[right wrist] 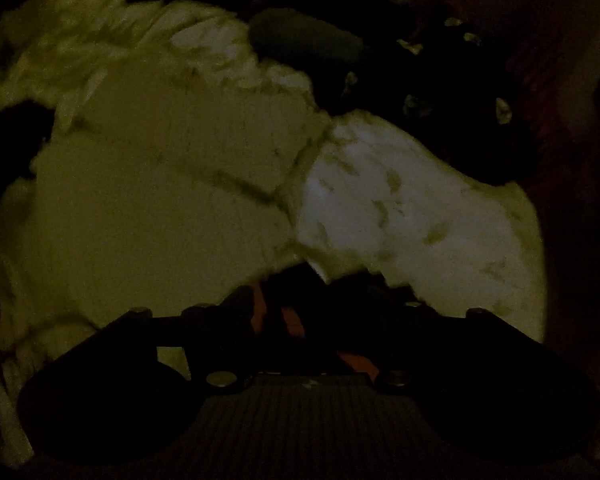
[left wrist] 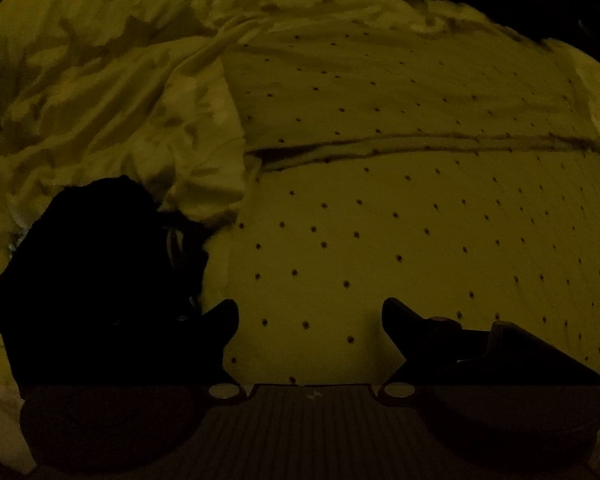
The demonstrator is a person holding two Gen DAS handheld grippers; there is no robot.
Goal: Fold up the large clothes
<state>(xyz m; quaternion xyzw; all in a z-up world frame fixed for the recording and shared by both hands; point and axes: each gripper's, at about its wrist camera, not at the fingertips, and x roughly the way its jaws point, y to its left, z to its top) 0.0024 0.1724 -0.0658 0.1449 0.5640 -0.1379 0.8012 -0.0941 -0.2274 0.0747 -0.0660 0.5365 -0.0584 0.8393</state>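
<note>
The scene is very dark. In the left wrist view a pale garment with small dark dots (left wrist: 400, 220) lies flat, folded across with a horizontal edge (left wrist: 380, 146). My left gripper (left wrist: 310, 316) is open just above it, fingers (left wrist: 224, 320) apart, holding nothing. In the right wrist view the same pale garment (right wrist: 160, 200) is blurred. My right gripper (right wrist: 296, 300) has its fingers close together at the garment's near edge, with cloth seemingly between them.
Rumpled patterned bedding (left wrist: 112, 100) lies under and left of the garment; it also shows in the right wrist view (right wrist: 400, 208). A dark bundle (left wrist: 100, 264) sits at the left. Dark clothing (right wrist: 420, 80) lies at the far right.
</note>
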